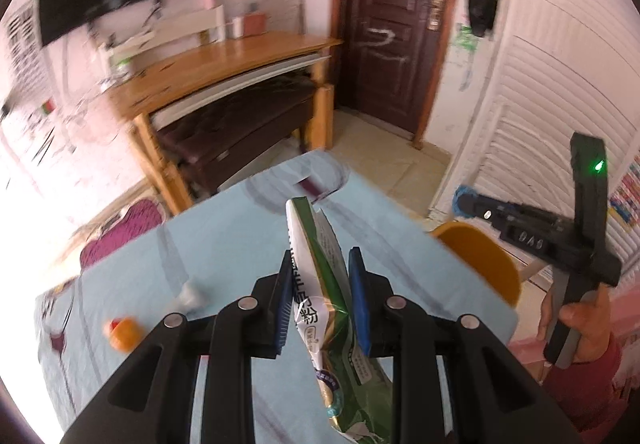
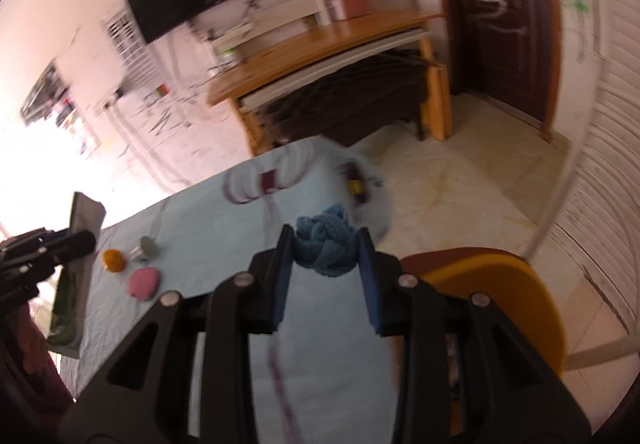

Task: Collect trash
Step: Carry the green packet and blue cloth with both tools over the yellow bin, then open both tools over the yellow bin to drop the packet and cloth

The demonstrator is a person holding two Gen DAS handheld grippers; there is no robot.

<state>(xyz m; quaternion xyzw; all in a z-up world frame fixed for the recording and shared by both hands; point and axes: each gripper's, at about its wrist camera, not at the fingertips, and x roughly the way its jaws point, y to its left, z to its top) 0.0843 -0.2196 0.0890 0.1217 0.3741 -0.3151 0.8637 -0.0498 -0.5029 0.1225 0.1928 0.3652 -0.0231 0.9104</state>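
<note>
Gripping wrapper point(image 1: 320, 284) & blue wad point(image 2: 326, 250)

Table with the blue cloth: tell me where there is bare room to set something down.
The table is bare across its middle, between the maroon ring print at the far end and the near edge beside the yellow chair. It is crowded on the left: an orange piece, a silver piece and a pink pad cluster there.
</note>
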